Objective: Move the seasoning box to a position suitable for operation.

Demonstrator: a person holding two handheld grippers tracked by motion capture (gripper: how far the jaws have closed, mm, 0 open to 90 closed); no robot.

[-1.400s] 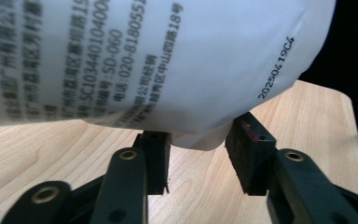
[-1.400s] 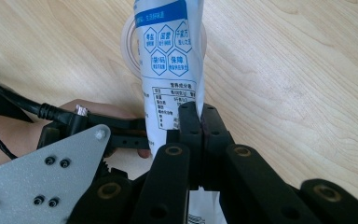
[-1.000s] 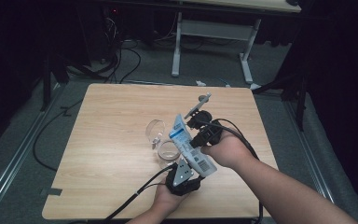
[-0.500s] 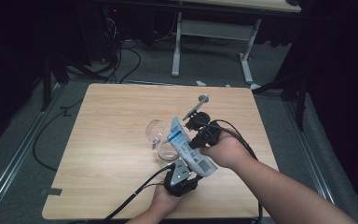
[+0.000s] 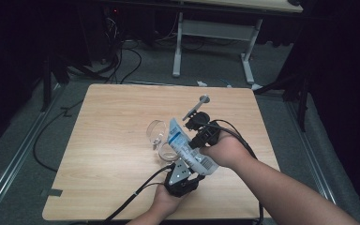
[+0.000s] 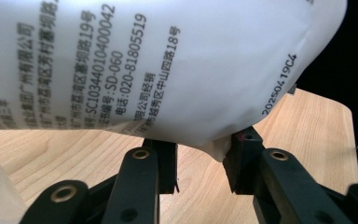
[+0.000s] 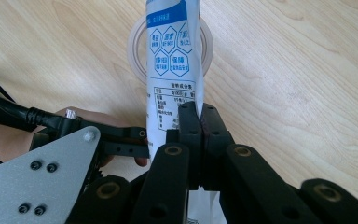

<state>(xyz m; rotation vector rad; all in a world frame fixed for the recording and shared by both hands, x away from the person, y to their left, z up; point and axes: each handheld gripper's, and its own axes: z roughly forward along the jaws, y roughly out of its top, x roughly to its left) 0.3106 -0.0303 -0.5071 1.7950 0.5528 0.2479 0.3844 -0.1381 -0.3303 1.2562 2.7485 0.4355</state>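
1. A white and blue plastic pouch point(image 5: 186, 147) is held slantwise over a wooden table point(image 5: 112, 140), just above a clear glass point(image 5: 158, 136) that lies tipped on its side, with a second clear round rim beneath the pouch's upper end.
2. Writing on the pouch reads clearly in the left gripper view: rows of black Chinese characters, "SC10344010400042", "SD-060", the phone number "020-81805519" and the date code "20250419C4" point(image 6: 279, 84) near the rounded corner.
3. In the right gripper view the pouch point(image 7: 172, 56) bears a blue band, blue hexagon badges with Chinese characters, and a small printed table, too fine to read.
4. The right gripper point(image 7: 199, 116) has its black jaws pressed together on the pouch's thin flat edge, pinching it.
5. The left gripper point(image 6: 200, 161) has just been closing; the pouch's bulging lower corner sits between its jaws, the right pad at the crimped seam, the left just under the film. Whether both pads press is hard to tell.
6. In the high view the left gripper point(image 5: 183, 176), with its grey three-cornered plate, sits at the near end of the pouch; the right gripper point(image 5: 201, 133) meets it from the far side.
7. A metal spoon-like utensil point(image 5: 194, 108) lies farther back on the table.
8. The table is pale, grained laminate with rounded corners, standing on grey carpet in a dark room; black cables point(image 5: 122, 70) trail across the floor, and a white-legged desk point(image 5: 215, 33) stands behind.
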